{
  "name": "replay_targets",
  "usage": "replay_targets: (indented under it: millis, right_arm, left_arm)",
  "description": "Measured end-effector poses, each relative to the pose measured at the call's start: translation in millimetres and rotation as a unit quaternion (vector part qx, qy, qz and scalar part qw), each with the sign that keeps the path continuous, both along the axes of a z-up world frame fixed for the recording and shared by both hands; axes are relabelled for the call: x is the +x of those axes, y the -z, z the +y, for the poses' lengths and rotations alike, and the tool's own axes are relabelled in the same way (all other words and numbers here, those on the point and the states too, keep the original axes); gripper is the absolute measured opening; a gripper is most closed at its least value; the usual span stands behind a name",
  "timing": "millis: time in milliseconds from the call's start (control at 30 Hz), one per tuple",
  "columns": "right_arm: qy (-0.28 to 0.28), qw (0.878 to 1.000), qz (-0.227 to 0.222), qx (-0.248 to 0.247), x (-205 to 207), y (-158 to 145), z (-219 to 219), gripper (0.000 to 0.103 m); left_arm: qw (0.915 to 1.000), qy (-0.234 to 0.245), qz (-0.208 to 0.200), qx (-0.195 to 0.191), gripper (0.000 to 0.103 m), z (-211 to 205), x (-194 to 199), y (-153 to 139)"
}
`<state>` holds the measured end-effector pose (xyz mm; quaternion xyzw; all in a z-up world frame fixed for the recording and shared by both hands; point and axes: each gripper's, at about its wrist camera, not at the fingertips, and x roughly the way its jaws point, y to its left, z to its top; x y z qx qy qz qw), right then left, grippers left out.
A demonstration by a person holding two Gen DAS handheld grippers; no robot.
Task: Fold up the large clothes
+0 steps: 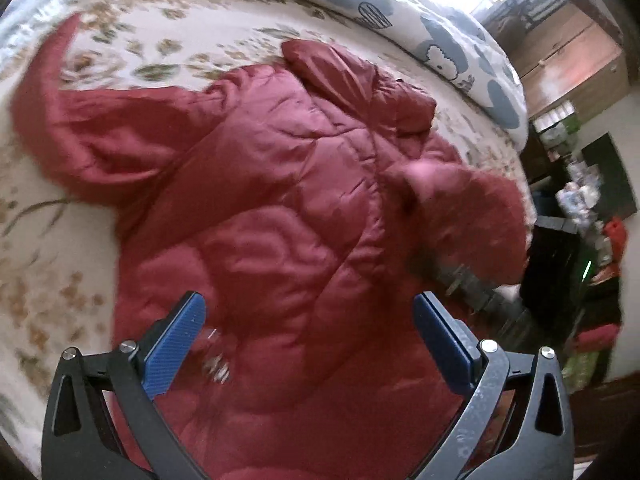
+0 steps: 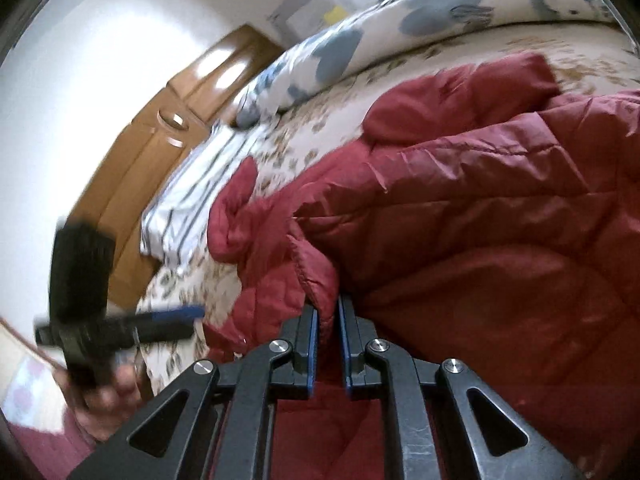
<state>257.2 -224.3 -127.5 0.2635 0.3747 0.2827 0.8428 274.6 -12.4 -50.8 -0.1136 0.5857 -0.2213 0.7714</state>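
Left gripper point(image 1: 310, 344) tilted down over red jacket point(image 1: 280, 208), fingers wide, empty. Right gripper point(image 2: 328, 332) pinches jacket edge; person's hand point(image 2: 116, 396) blurred.

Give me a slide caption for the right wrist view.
Right gripper clamps a fold of the quilted red jacket over the floral bedsheet.

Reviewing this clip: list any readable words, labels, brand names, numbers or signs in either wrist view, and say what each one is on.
None can be read.
Red quilted jacket: no visible label or logo.
Patterned duvet: blue shapes and cartoon figures only, no lettering.
Cluttered shelf items: any packaging print is too small and blurred.
Wooden cabinet: no markings.
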Motion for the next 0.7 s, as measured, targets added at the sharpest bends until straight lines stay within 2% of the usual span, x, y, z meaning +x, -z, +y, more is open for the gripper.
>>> replay_targets:
  millis: [167, 233, 300, 333, 367, 433, 567, 633, 700]
  right_arm:
    - [-0.021, 0.999, -0.011, -0.025, 1, 4, 20, 0.009]
    - [-0.027, 0.999, -0.014, -0.035, 1, 3, 24, 0.014]
    - [-0.031, 0.999, -0.018, -0.041, 0, 3, 27, 0.016]
    - [-0.032, 0.999, -0.017, -0.039, 0, 2, 28, 0.019]
    - [-0.032, 0.999, -0.018, -0.038, -1, 3, 29, 0.02]
    - [-0.034, 0.999, -0.013, -0.033, -5, 4, 28, 0.026]
    - [-0.03, 0.999, -0.008, -0.041, -16, 8, 24, 0.026]
    - [-0.023, 0.999, -0.006, -0.04, -26, 8, 14, 0.026]
    - [0.0, 0.999, -0.005, -0.044, -36, 7, -3, 0.027]
  left_arm:
    - [0.9983, 0.015, 0.044, -0.036, 0.103, -23, 37, 15]
    - [0.9964, 0.026, 0.065, -0.048, 0.103, -34, 46, 25]
    - [0.9952, 0.032, 0.081, -0.046, 0.093, -42, 52, 33]
    - [0.9947, 0.035, 0.085, -0.047, 0.076, -44, 53, 36]
    - [0.9937, 0.042, 0.09, -0.051, 0.053, -47, 55, 39]
    - [0.992, 0.052, 0.102, -0.053, 0.028, -51, 57, 45]
    - [0.9928, 0.054, 0.091, -0.057, 0.014, -47, 59, 42]
    - [0.995, 0.052, 0.072, -0.046, 0.013, -41, 60, 35]
    - [0.9976, 0.051, 0.043, -0.016, 0.012, -34, 61, 26]
